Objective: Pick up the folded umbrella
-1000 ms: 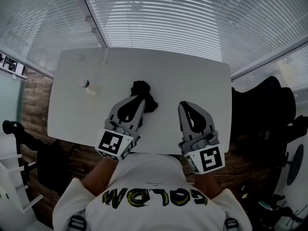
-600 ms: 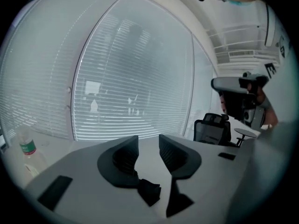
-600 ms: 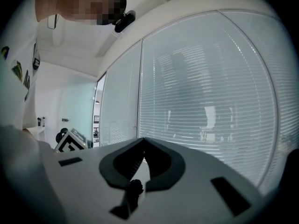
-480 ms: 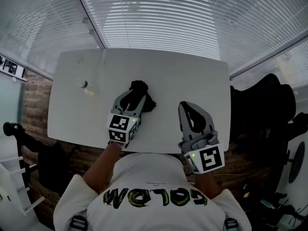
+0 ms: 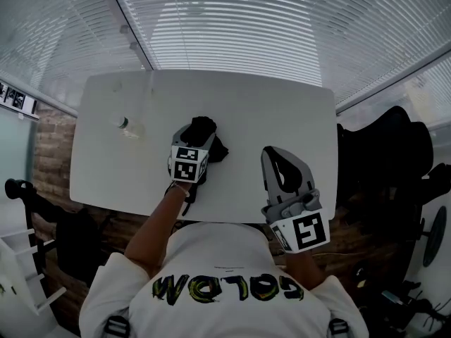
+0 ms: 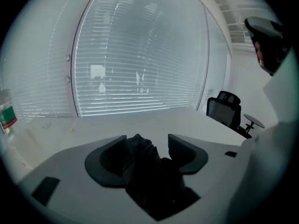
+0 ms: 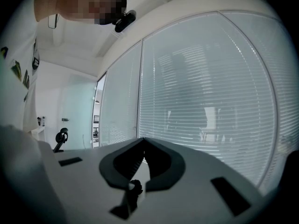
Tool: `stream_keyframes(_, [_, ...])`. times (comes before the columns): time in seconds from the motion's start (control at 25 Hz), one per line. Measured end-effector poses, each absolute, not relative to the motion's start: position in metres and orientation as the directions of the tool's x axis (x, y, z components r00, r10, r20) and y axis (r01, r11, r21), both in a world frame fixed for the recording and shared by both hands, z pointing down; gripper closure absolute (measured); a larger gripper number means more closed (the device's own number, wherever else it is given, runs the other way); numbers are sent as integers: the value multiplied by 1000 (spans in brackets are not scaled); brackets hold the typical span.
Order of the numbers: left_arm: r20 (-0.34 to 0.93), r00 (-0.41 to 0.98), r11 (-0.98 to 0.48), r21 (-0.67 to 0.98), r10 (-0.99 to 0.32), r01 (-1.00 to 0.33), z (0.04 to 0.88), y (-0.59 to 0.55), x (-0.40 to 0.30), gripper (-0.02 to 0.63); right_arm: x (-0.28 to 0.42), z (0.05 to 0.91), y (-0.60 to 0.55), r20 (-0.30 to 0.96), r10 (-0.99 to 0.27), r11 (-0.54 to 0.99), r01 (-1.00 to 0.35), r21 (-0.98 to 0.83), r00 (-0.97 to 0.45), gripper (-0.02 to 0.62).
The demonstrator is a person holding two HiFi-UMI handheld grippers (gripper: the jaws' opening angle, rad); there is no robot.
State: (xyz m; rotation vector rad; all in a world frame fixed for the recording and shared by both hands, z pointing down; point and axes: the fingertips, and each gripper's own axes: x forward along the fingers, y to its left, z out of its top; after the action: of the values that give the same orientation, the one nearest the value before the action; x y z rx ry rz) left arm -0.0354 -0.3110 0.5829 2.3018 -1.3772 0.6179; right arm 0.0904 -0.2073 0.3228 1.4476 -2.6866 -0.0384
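Folded umbrella [image 6: 149, 171], crumpled soft black fabric, long axis along left gripper [image 6: 147, 137], between its spread, just-opening jaws, right gripper [image 7: 143, 140] pressed together, empty

The umbrella [image 5: 206, 134] is seen as matt, crumpled black cloth. The table [image 5: 268, 115] is finished smooth and white. The right gripper [image 7: 143, 140] is moulded in matt grey plastic, the bottle [image 5: 127, 125] in clear plastic.

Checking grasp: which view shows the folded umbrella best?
Left gripper view: folded umbrella close-up between the left tongs, whose jaws have just been opening. Head view: half hidden behind them. Right gripper view: absent.
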Motion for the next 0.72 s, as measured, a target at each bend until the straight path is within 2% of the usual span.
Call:
stream_keyframes(0.2, [627, 366, -410, 80, -688, -908, 616, -319, -43, 293, 90, 322, -206, 67, -835, 549, -833, 62, -546, 583])
stream_keyframes(0.36, [671, 372, -402, 120, -641, -908, 636, -324, -43, 270, 89, 324, -208, 72, -836, 548, -834, 61, -544, 583])
stream_keyframes(0.72, [749, 392, -393, 190, -534, -900, 662, -325, -34, 250, 92, 326, -211, 81, -840, 541, -838, 67, -536, 583])
